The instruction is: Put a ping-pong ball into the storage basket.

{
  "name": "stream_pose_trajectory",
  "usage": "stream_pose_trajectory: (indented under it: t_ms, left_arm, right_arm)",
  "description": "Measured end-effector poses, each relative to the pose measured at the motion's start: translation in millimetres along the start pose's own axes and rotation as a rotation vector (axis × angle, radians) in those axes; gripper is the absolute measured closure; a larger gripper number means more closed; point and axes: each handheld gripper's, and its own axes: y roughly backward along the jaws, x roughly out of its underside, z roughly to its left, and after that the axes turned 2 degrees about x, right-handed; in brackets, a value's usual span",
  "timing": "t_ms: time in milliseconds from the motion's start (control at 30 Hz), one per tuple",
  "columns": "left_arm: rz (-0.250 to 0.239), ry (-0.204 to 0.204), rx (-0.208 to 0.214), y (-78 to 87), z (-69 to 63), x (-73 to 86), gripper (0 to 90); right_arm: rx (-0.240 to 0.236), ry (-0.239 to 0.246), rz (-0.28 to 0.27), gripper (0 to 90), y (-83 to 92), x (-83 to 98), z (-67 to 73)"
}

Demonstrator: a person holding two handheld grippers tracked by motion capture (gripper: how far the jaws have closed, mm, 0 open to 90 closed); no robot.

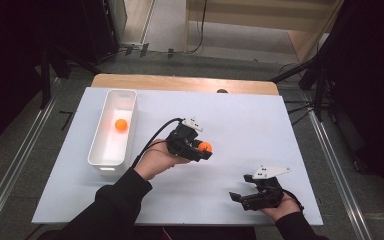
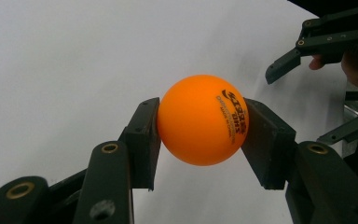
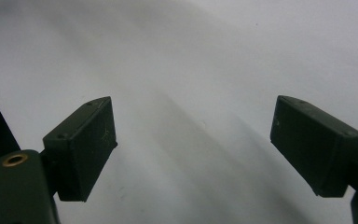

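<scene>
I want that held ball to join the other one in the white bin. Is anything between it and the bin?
Nothing visible. The left hand-held gripper holds the orange ball; bare table lies between it and the white bin.

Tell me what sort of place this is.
Probably a lab or studio set up for recording handling tasks: a white table on a bare grey floor, dark stands and cables at its sides, and a hand-held left gripper clamping an orange table-tennis ball.

A white sheet (image 1: 260, 125) covers a wooden table (image 1: 180, 82) mid-frame, grey floor (image 1: 25, 165) with metal rails (image 1: 337, 165) at both sides, dark stands upper left and right, pale boards (image 1: 260, 12) at top.
</scene>
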Motion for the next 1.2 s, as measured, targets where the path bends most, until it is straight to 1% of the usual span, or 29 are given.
stream_pose_trajectory:
  t_ms: [100,133,233,300,467,700,833,933,1000,1067,1133,1200]
  left_arm:
    - [0.013,-0.001,-0.007,2.4,2.0,0.3,50.9]
    - [0.013,0.006,-0.001,3.7,3.0,0.5,50.9]
    - [0.011,0.010,-0.003,9.3,5.3,0.3,50.8]
    - [-0.003,0.021,-0.004,12.4,5.7,0.3,50.9]
    - [0.006,0.012,-0.011,20.3,7.0,-0.1,50.9]
    - [-0.007,0.018,-0.012,29.3,9.4,-0.5,50.9]
    - [-0.003,0.018,-0.023,35.4,12.0,-1.2,50.9]
    - [-0.006,0.023,-0.024,39.1,13.7,-1.1,50.8]
    - [0.005,0.015,-0.031,40.5,14.1,-1.0,50.9]
    - [0.005,0.018,-0.035,42.1,14.1,-1.3,50.9]
    - [0.006,0.008,-0.035,45.2,15.0,-1.7,50.8]
    - [-0.001,0.016,-0.031,48.0,15.2,-2.1,50.8]
  right_arm:
    - [-0.001,-0.007,0.001,12.8,0.5,0.2,0.2]
    - [-0.001,-0.007,0.001,12.8,0.4,0.2,0.1]
    - [-0.001,-0.006,0.004,12.8,0.5,0.2,0.1]
    - [0.002,-0.004,0.001,12.8,0.2,0.1,0.0]
    - [-0.003,-0.004,0.000,12.8,0.3,0.0,0.1]
    - [-0.001,-0.004,0.000,12.8,0.2,-0.1,0.0]
    - [-0.001,-0.003,0.000,12.8,0.1,-0.1,0.1]
    - [-0.001,-0.004,0.000,12.8,0.3,-0.2,0.1]
    - [-0.001,-0.006,-0.001,12.8,0.3,-0.3,0.1]
    - [-0.002,-0.009,0.000,12.8,0.5,-0.3,0.4]
    - [-0.002,-0.010,0.000,12.8,0.5,-0.3,0.5]
    - [-0.001,-0.010,-0.001,12.8,0.5,-0.3,0.6]
